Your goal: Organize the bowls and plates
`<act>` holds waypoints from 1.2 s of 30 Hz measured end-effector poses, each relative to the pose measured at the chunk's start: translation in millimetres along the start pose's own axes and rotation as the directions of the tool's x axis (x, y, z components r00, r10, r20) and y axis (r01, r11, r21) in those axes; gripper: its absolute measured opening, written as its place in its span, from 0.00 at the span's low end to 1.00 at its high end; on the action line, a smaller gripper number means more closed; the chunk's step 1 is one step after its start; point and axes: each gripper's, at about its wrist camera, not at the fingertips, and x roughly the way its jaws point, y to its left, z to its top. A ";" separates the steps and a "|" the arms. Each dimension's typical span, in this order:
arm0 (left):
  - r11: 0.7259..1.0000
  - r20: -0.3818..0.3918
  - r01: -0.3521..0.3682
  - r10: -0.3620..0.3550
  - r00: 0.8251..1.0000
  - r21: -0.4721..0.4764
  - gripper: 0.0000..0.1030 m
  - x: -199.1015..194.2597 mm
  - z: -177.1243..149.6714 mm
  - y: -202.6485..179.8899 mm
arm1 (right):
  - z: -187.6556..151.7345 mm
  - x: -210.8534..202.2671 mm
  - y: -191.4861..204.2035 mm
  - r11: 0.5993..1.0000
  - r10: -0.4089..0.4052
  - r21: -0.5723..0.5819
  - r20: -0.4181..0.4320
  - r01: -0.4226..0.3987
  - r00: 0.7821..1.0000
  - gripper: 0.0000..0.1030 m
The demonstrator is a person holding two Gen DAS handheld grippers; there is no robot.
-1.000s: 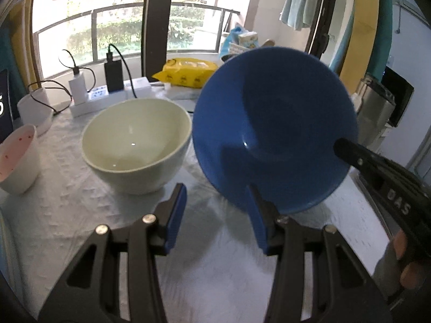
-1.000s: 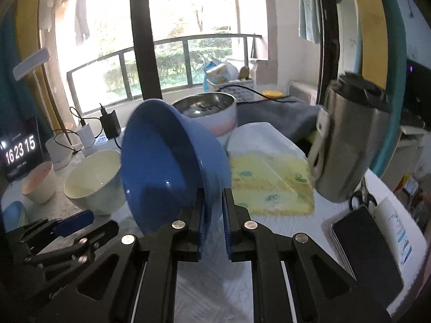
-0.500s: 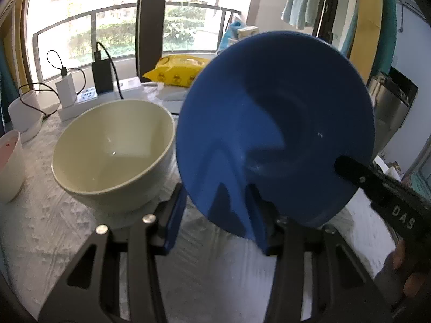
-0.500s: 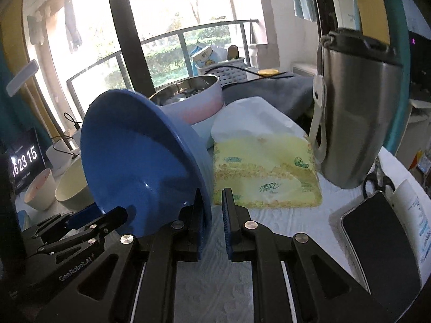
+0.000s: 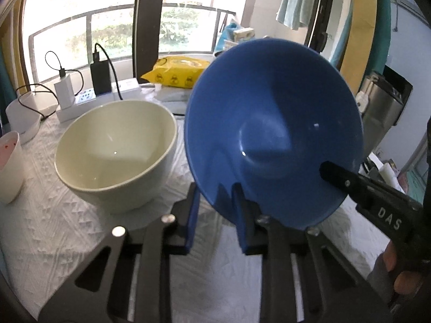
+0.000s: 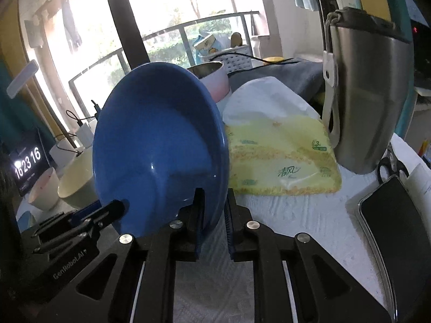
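A blue bowl (image 5: 272, 134) hangs tilted on edge above the white table cloth (image 5: 67, 242), its hollow facing the left wrist camera. My right gripper (image 6: 214, 192) is shut on its lower rim, one finger inside and one outside. My left gripper (image 5: 215, 188) straddles the rim further along, and its jaws are closing with a gap still showing beside the rim. The right gripper's finger (image 5: 327, 169) reaches into the blue bowl (image 6: 161, 148) from the right in the left wrist view. A cream bowl (image 5: 115, 148) stands upright just left of it.
A small white cup (image 5: 8, 167) sits at the far left, a power strip with chargers (image 5: 80, 97) behind the cream bowl. To the right lie a tissue pack (image 6: 280, 158), a steel tumbler (image 6: 363, 102) and a phone (image 6: 393, 231). A pink pot (image 6: 212, 78) stands behind.
The blue bowl has come closer to the left gripper, so its rim now lies between the fingers. The left jaws have narrowed around it. The right gripper kept its hold.
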 end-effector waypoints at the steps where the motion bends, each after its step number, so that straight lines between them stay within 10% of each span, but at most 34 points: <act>1: 1.000 0.003 -0.002 0.002 1.000 0.002 0.24 -1.4 -0.6 0.1 | 0.2 -0.8 0.8 1.000 0.000 -0.002 -0.001 0.000 1.000 0.15; 36: 0.998 0.117 -0.045 0.050 0.992 -0.046 0.24 -99.7 -30.6 50.7 | -20.1 -53.9 68.4 0.993 0.103 -0.053 -0.008 -0.104 0.995 0.15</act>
